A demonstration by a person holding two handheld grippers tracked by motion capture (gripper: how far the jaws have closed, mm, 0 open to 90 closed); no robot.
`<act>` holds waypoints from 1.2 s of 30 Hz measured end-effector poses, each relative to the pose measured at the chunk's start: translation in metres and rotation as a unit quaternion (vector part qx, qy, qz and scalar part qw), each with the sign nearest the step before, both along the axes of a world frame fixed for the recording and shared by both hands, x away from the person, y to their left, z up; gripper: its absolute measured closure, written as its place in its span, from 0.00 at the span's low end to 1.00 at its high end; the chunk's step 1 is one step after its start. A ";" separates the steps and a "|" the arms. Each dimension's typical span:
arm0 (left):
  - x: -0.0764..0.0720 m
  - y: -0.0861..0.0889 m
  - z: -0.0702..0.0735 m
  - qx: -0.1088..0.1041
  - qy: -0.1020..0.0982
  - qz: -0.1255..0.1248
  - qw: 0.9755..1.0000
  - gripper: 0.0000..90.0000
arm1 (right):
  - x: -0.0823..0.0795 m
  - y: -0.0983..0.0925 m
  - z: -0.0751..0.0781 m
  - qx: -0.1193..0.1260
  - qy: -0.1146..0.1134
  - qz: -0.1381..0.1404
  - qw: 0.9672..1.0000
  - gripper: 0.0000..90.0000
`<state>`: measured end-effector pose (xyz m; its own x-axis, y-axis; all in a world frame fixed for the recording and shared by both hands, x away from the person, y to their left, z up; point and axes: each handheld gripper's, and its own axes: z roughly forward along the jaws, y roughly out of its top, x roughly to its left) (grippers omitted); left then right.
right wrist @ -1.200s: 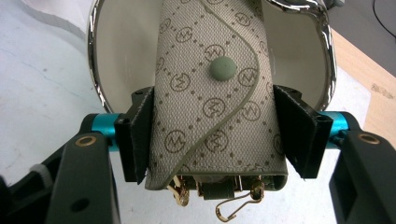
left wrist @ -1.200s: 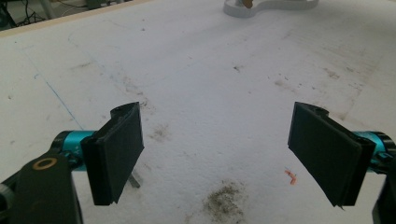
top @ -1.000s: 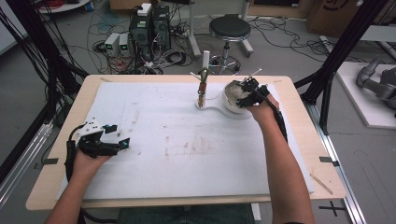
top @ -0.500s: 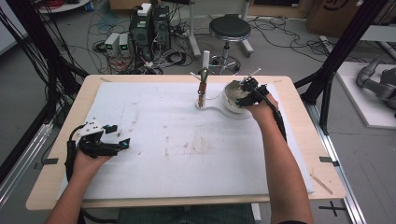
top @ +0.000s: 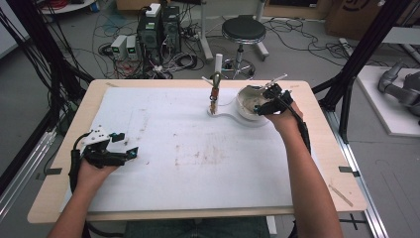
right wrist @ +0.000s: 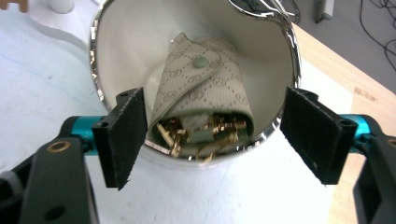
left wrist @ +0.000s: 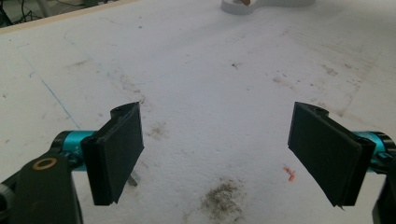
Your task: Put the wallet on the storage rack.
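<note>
A white bowl [right wrist: 121, 32] with a chrome rim stands at the far right of the white mat. Inside it lies a beige patterned pouch [right wrist: 205, 79] with a green snap, with gold pieces [right wrist: 201, 135] spilling from its mouth. My right gripper [right wrist: 212, 135] hovers over the bowl's near rim, open, jaws on either side of the pouch's end and touching nothing. The high view has the bowl [top: 247, 101] under the right gripper [top: 270, 101]. My left gripper [left wrist: 217, 154] is open over bare mat, and sits at the near left [top: 116, 151] in the high view.
A white stand [top: 214, 106] with a clip on a post rises just left of the bowl. The mat [top: 198, 148] is stained in the middle. The wooden table edge [top: 322, 124] runs right of the bowl. A stool and computers stand beyond the table.
</note>
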<state>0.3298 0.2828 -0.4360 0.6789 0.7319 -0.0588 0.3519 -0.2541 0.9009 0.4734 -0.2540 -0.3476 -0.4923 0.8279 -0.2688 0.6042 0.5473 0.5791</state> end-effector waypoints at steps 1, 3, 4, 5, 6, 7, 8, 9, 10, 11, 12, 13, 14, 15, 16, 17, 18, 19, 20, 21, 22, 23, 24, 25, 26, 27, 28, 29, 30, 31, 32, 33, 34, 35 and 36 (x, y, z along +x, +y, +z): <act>0.000 0.000 0.000 -0.001 0.000 0.001 1.000 0.20 | -0.002 -0.001 0.002 0.004 0.001 0.004 1.000 0.24; 0.000 0.000 0.000 -0.001 0.000 0.000 1.000 0.20 | -0.008 -0.002 0.006 0.008 0.005 0.009 1.000 0.25; 0.000 0.000 0.000 0.000 0.000 0.000 1.000 0.20 | -0.011 -0.002 0.008 0.009 0.007 0.013 1.000 0.25; 0.000 0.000 0.001 -0.001 0.000 0.000 1.000 0.20 | -0.014 -0.001 0.009 0.009 0.007 0.017 1.000 0.24; 0.000 0.000 0.001 0.000 -0.001 -0.001 1.000 0.20 | -0.019 -0.002 0.010 0.018 0.003 0.021 1.000 0.25; 0.000 -0.001 0.001 -0.001 -0.002 0.000 1.000 0.20 | -0.024 -0.003 0.010 0.031 -0.009 0.025 0.999 0.25; 0.000 -0.001 0.001 -0.001 -0.001 0.000 1.000 0.20 | -0.030 -0.006 0.009 0.046 -0.028 0.028 0.998 0.26; 0.000 -0.001 0.001 0.000 -0.001 0.000 1.000 0.20 | -0.034 -0.007 0.008 0.049 -0.036 0.028 0.998 0.26; 0.000 -0.001 0.001 0.001 -0.001 -0.001 1.000 0.20 | -0.038 -0.009 0.007 0.055 -0.038 0.029 0.997 0.26; 0.000 -0.001 0.000 0.001 -0.001 -0.001 1.000 0.20 | -0.041 -0.012 0.005 0.062 -0.041 0.030 0.997 0.26; 0.000 -0.002 0.000 0.000 0.000 -0.002 1.000 0.20 | -0.045 -0.013 0.004 0.067 -0.039 0.028 0.997 0.26; 0.000 -0.002 0.000 0.000 0.000 -0.002 1.000 0.20 | -0.048 -0.015 0.003 0.069 -0.038 0.030 0.996 0.26; 0.000 -0.002 0.000 -0.001 -0.002 -0.002 1.000 0.20 | -0.052 -0.016 0.002 0.073 -0.042 0.031 0.996 0.26; 0.000 -0.002 0.000 -0.001 -0.001 -0.002 1.000 0.20 | -0.056 -0.018 0.001 0.074 -0.048 0.030 0.996 0.26; 0.000 -0.002 0.000 -0.002 -0.001 -0.003 1.000 0.20 | -0.059 -0.019 0.000 0.078 -0.052 0.031 0.995 0.26; 0.000 -0.002 0.001 -0.001 -0.002 -0.003 1.000 0.20 | -0.063 -0.021 -0.001 0.083 -0.053 0.035 0.994 0.26; 0.000 -0.002 0.001 0.000 -0.002 -0.004 1.000 0.20 | -0.065 -0.022 -0.002 0.087 -0.056 0.036 0.994 0.26; -0.001 -0.003 0.001 -0.001 -0.003 -0.003 1.000 0.20 | -0.069 -0.024 -0.003 0.094 -0.058 0.036 0.993 0.26; -0.001 -0.003 0.001 -0.002 -0.004 -0.002 1.000 0.20 | -0.072 -0.025 -0.004 0.100 -0.058 0.039 0.993 0.26; -0.001 -0.003 0.001 -0.003 -0.005 -0.002 1.000 0.20 | -0.075 -0.026 -0.006 0.106 -0.062 0.039 0.992 0.26; -0.001 -0.002 0.002 -0.003 -0.006 -0.001 1.000 0.20 | -0.079 -0.027 -0.008 0.112 -0.066 0.040 0.991 0.26; -0.001 -0.002 0.002 -0.001 -0.010 0.001 1.000 0.20 | -0.083 -0.028 -0.010 0.121 -0.070 0.041 0.989 0.26; -0.001 -0.001 0.002 -0.002 -0.010 0.000 1.000 0.20 | -0.087 -0.029 -0.013 0.131 -0.070 0.045 0.988 0.26; -0.001 -0.001 0.002 -0.004 -0.010 0.001 1.000 0.20 | -0.091 -0.029 -0.016 0.138 -0.077 0.047 0.986 0.26; -0.001 -0.001 0.002 -0.005 -0.010 0.001 1.000 0.20 | -0.094 -0.029 -0.018 0.143 -0.082 0.050 0.985 0.26; -0.001 -0.002 0.002 -0.006 -0.010 0.001 1.000 0.20 | -0.097 -0.029 -0.020 0.150 -0.081 0.052 0.984 0.26; -0.001 -0.002 0.002 -0.009 -0.011 0.000 1.000 0.20 | -0.099 -0.029 -0.023 0.151 -0.083 0.054 0.984 0.26; -0.001 -0.001 0.002 -0.009 -0.012 0.000 1.000 0.20 | -0.101 -0.028 -0.025 0.152 -0.084 0.059 0.983 0.26; -0.001 -0.001 0.002 -0.009 -0.012 0.000 1.000 0.20 | -0.103 -0.028 -0.028 0.153 -0.084 0.061 0.983 0.26; 0.000 -0.002 0.002 -0.012 -0.013 0.000 1.000 0.20 | -0.105 -0.027 -0.030 0.156 -0.082 0.063 0.982 0.26; 0.000 -0.002 0.002 -0.011 -0.013 0.001 1.000 0.20 | -0.106 -0.026 -0.033 0.156 -0.083 0.066 0.982 0.26; 0.000 -0.002 0.002 -0.011 -0.013 0.002 1.000 0.20 | -0.108 -0.026 -0.036 0.158 -0.087 0.066 0.981 0.26; 0.000 -0.002 0.002 -0.011 -0.013 0.001 1.000 0.20 | -0.110 -0.026 -0.038 0.160 -0.089 0.067 0.981 0.26; 0.000 -0.002 0.002 -0.011 -0.012 0.000 1.000 0.20 | -0.112 -0.026 -0.040 0.160 -0.094 0.065 0.980 0.26; 0.000 -0.002 0.002 -0.011 -0.012 -0.001 1.000 0.20 | -0.115 -0.027 -0.043 0.165 -0.104 0.061 0.979 0.26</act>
<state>0.3300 0.2811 -0.4345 0.6813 0.7296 -0.0584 0.3298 -0.2347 0.9144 0.3581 -0.2806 -0.3907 -0.5564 0.8246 -0.1023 0.3952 0.3709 0.8404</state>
